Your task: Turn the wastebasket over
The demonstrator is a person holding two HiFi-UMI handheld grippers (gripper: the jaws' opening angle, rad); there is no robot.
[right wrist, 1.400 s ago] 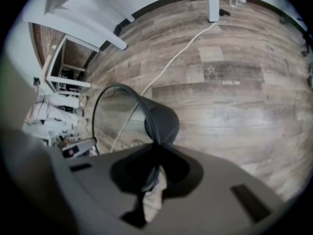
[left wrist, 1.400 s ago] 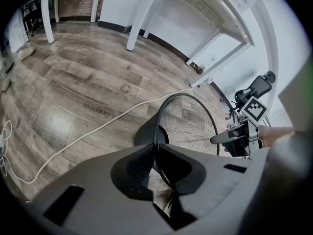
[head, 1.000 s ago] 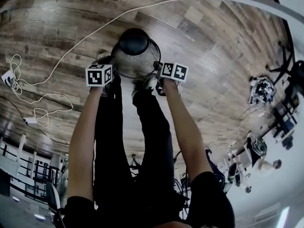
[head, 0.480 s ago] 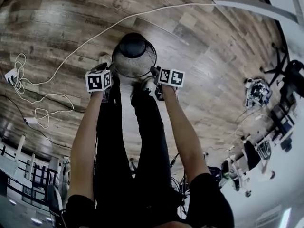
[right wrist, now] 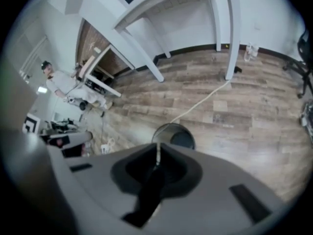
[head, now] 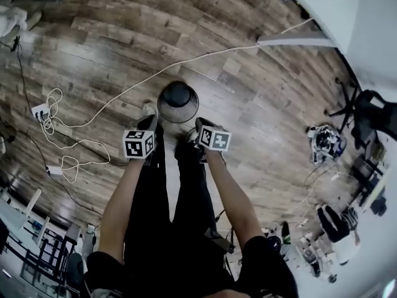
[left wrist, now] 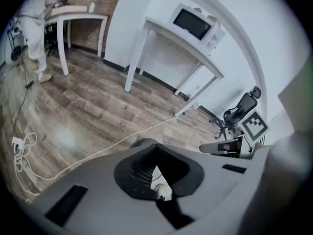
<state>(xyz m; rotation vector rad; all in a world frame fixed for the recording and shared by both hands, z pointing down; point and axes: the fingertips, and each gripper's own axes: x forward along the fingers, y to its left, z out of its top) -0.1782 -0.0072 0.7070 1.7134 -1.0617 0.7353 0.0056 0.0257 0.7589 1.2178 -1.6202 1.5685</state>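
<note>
The black wire-mesh wastebasket (head: 177, 102) stands on the wood floor just ahead of the person's shoes, its dark solid base showing toward the far side of its rim ring. No gripper touches it. My left gripper (head: 147, 125) hangs above its near left side, shut and empty. My right gripper (head: 201, 125) hangs above its near right side; its jaws are closing to a thin slit with nothing between them. The left gripper view shows the wastebasket (left wrist: 139, 142) just past the left gripper (left wrist: 156, 169). The right gripper view shows the wastebasket (right wrist: 173, 136) below the right gripper (right wrist: 157, 161).
A white cable (head: 205, 58) crosses the floor behind the basket. A power strip with coiled cable (head: 53, 113) lies at the left. White table legs (head: 298, 39) and an office chair (head: 372, 113) stand at the right. A person (right wrist: 58, 82) stands far off.
Both grippers have come away from the basket's rim and risen well above it. The head view has risen too, so the basket looks smaller. The basket stays on the floor.
</note>
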